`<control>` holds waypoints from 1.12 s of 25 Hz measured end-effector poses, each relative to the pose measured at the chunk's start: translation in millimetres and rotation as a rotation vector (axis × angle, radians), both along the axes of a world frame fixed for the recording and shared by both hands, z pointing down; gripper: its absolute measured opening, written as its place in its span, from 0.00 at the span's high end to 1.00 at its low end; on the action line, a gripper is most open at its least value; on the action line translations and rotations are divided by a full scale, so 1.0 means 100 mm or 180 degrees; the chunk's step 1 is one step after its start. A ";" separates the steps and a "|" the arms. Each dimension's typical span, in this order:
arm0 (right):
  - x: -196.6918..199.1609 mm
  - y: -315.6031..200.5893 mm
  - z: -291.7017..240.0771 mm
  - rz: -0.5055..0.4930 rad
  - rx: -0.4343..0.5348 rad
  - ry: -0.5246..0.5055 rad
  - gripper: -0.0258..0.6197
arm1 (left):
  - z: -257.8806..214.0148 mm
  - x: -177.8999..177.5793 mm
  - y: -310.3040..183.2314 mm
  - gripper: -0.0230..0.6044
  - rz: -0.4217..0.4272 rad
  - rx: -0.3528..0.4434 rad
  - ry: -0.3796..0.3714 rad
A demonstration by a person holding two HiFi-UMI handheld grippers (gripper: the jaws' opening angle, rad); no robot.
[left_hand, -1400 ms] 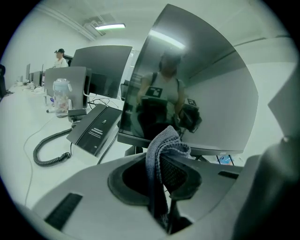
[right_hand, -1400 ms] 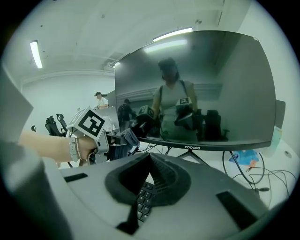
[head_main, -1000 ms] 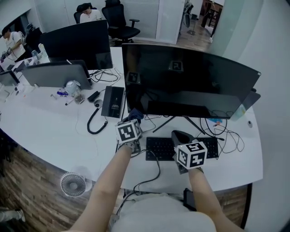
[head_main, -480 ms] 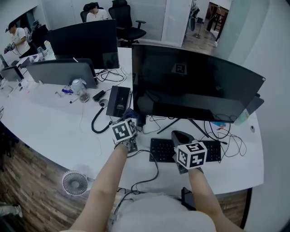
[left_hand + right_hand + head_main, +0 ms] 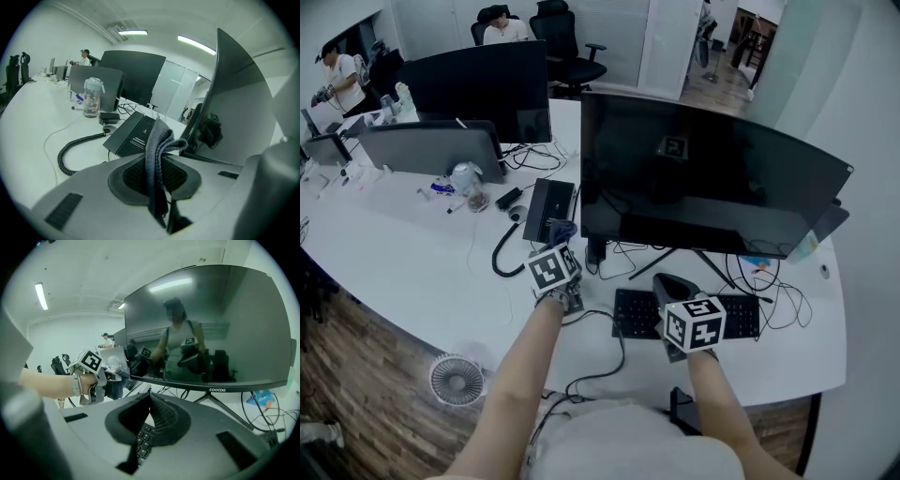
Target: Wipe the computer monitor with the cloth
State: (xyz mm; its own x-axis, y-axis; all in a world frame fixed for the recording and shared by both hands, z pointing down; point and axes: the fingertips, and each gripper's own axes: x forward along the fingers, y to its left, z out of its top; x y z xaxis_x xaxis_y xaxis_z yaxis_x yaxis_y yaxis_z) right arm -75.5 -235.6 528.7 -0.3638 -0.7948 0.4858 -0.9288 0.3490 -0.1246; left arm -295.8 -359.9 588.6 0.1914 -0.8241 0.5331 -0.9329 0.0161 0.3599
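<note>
The left gripper (image 5: 561, 242), centre-left, pinches the cloth (image 5: 157, 150) just below the monitor's (image 5: 712, 178) lower-left corner, the right gripper (image 5: 667, 281) clenched empty at centre; wiping looks unstarted, so next lift the cloth onto it.

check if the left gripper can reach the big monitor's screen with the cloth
Probably yes: the left gripper, shut on the cloth, sits just off the monitor's lower left corner, with nothing visible between them.

Cool, even light falls from ceiling strip lamps (image 5: 192, 44); the white bench (image 5: 412, 272) below the monitor (image 5: 211, 324) is bright, shadows faint. A lamp streak glares across the monitor's upper part. Both gripper views bulge, corners vignetted black.
</note>
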 end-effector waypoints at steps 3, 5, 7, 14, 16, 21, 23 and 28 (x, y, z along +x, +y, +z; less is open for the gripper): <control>0.00 -0.02 0.01 0.0000 -0.0006 0.0003 0.95 | 0.03 0.00 -0.02 0.86 -0.0017 -0.0021 0.0045; 0.00 -0.03 0.02 0.0004 -0.0011 -0.0004 0.95 | 0.02 0.06 -0.05 0.86 0.0070 0.0000 0.0062; -0.01 -0.05 0.03 0.0003 -0.0016 -0.0010 0.95 | -0.01 0.14 -0.08 0.86 0.0168 0.0040 0.0076; -0.02 -0.10 0.03 -0.0007 -0.0023 -0.0004 0.95 | -0.15 0.36 -0.16 0.86 0.0577 0.0188 -0.0056; -0.01 -0.11 0.03 -0.0007 -0.0020 -0.0008 0.95 | -0.21 0.39 -0.17 0.86 0.0673 0.0246 -0.0111; -0.03 -0.15 -0.01 -0.0041 0.0005 -0.0020 0.95 | -0.43 0.46 -0.19 0.86 0.0837 0.0418 0.0027; -0.06 -0.15 -0.02 -0.0057 0.0015 -0.0027 0.95 | -0.49 0.46 -0.19 0.86 0.0865 0.0449 0.0091; -0.11 -0.13 -0.03 -0.0106 0.0029 -0.0025 0.95 | -0.62 0.47 -0.19 0.86 0.0895 0.0525 0.0183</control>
State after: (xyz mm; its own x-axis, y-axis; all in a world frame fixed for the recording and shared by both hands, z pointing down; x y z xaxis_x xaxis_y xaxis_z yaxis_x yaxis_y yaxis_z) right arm -86.8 -249.1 525.4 -0.3941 -0.7865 0.4755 -0.9156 0.3811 -0.1285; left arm -248.3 -378.7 526.3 0.4494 -0.8091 0.3787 -0.8707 -0.3019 0.3884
